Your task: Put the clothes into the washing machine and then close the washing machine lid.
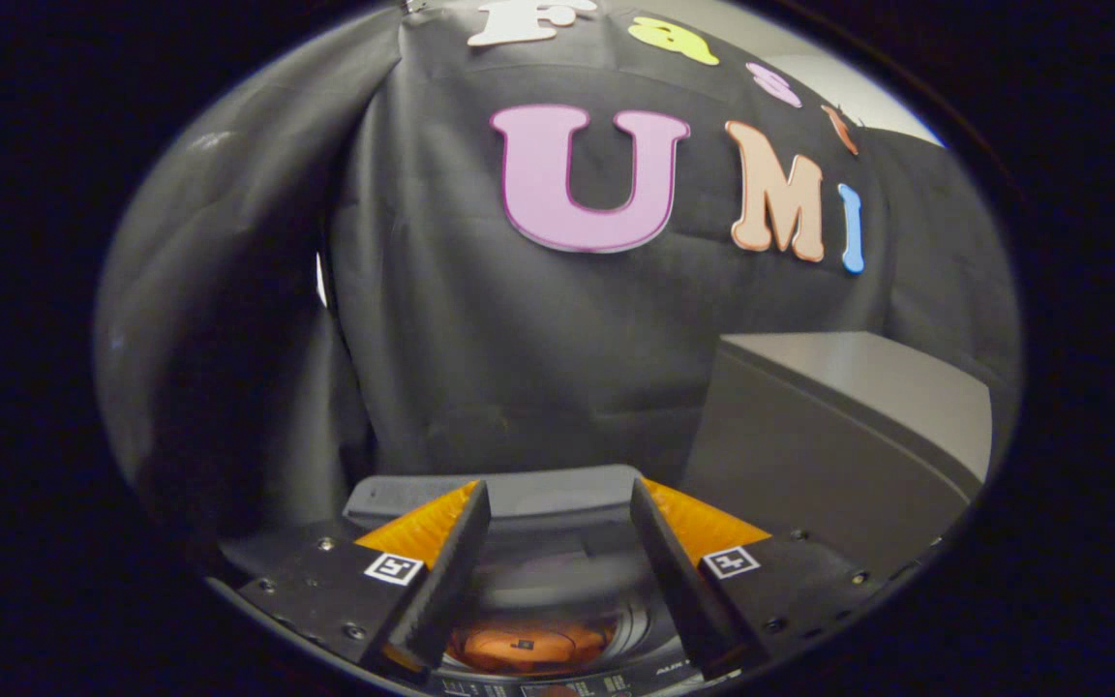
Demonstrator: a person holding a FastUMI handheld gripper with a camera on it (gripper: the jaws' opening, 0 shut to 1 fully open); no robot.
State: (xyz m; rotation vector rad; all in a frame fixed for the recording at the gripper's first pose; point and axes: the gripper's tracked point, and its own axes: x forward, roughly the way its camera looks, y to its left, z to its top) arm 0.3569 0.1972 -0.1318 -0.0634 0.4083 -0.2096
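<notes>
Currently gripper wide open above drum holding orange clothes; lid upright, risking fingers slipping off.

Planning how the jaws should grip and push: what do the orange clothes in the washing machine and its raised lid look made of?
Orange clothes: soft fabric, judging by rumpled folds, lying in the drum below the open gripper. Lid: probably grey plastic, smooth and matte, with rounded edges.

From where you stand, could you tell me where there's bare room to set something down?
The grey cabinet top, right of the washing machine, is bare. The tub is taken: orange clothes lie inside, below the open claw, whose fingers hold nothing.
</notes>
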